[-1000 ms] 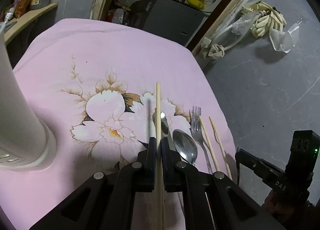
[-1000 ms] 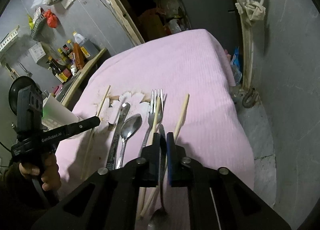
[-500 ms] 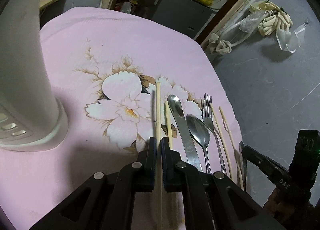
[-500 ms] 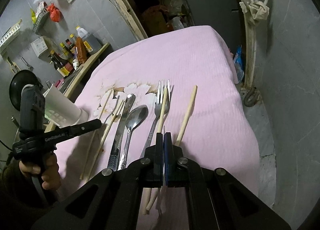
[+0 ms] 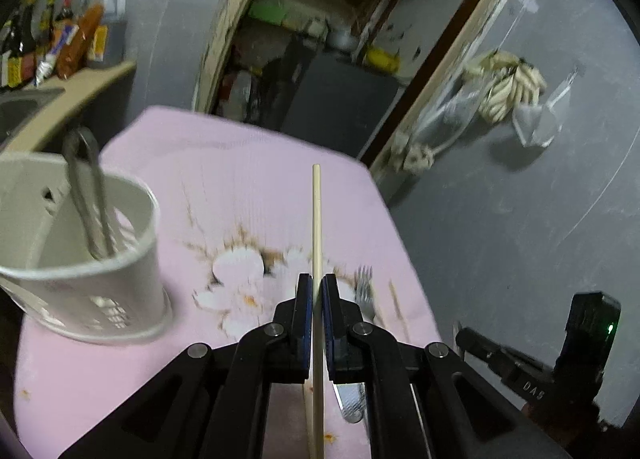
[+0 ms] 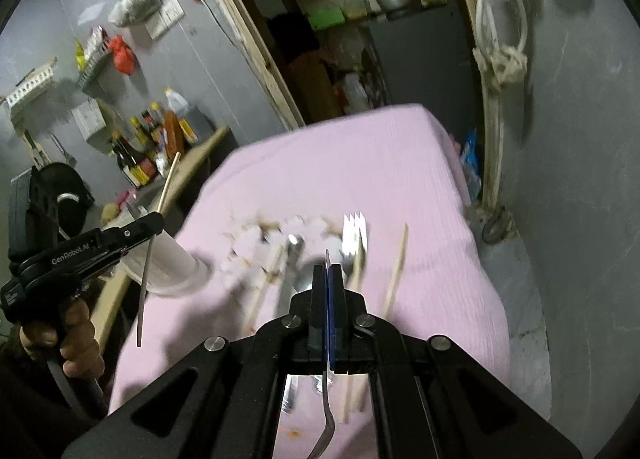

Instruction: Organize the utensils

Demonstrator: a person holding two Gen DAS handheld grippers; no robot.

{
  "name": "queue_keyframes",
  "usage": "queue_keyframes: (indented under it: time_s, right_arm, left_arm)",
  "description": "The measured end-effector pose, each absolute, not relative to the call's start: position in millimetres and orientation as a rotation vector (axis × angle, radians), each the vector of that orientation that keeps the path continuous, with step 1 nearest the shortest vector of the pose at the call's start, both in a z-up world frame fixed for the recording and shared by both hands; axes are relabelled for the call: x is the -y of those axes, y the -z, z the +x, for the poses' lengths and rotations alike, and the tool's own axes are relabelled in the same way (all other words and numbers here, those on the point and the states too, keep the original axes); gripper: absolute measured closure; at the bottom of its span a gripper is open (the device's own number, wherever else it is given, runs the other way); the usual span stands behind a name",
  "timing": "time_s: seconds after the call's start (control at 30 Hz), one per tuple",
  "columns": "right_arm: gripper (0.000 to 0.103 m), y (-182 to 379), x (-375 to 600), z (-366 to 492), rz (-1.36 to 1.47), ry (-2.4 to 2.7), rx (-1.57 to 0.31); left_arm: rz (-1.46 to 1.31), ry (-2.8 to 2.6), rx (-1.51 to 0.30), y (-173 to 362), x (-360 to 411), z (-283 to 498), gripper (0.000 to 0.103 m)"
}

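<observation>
We have the left gripper clenched on a pale wooden chopstick, the stick running straight out ahead between the pads and trailing back below them, lifted clear of the pink cloth. It is light, stiff and smooth, so a narrow pinch holds it, but a long rod gripped near its middle can swivel if we bump it.

The right gripper is clamped tight on a thin metal handle seen edge-on, curving down below the jaws; we judge it to be the spoon, though the bowl end is hidden. Metal is heavier and slicker than wood, and held by so slim an edge it may slip or twist.

The white holder stands near the left edge of the table, open-topped, with metal tongs leaning inside. We would drop the chopstick in end-first, away from the tongs, and let go only once the tip is below the rim.

A fork, a knife and more chopsticks lie in a row toward the near edge. The outermost chopstick lies nearer the right edge than the rest. The cloth beyond the row, toward the far edge, is bare, giving us room to swing across.
</observation>
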State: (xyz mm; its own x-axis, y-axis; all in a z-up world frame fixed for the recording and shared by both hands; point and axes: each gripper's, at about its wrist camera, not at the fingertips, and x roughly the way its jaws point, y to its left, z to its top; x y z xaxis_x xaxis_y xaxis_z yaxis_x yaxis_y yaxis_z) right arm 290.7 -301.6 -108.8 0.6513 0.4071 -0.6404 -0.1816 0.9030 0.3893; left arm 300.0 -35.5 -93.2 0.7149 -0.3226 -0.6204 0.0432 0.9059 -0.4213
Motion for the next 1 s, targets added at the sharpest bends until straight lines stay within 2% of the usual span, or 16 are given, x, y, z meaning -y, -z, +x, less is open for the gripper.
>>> queue_keyframes:
  time_s: [0.53, 0.83, 1.0]
  right_arm:
    - [0.102, -12.2, 202.2, 295.4, 0.226, -0.446, -0.472]
    - [0.102, -51.1, 140.5, 305.6, 0.239, -0.501, -0.346]
    - [0.102, -57.5, 107.9, 318.4, 0.251, -0.521, -0.307]
  left_arm:
    - [-0.438, 0.112, -0.519, 4.5, -67.8, 280.4, 0.098]
    - [-0.412, 0.035, -0.417, -17.6, -130.0, 273.5, 0.098]
    - [-0.502, -0.021, -0.362, -18.0, -167.5, 276.2, 0.098]
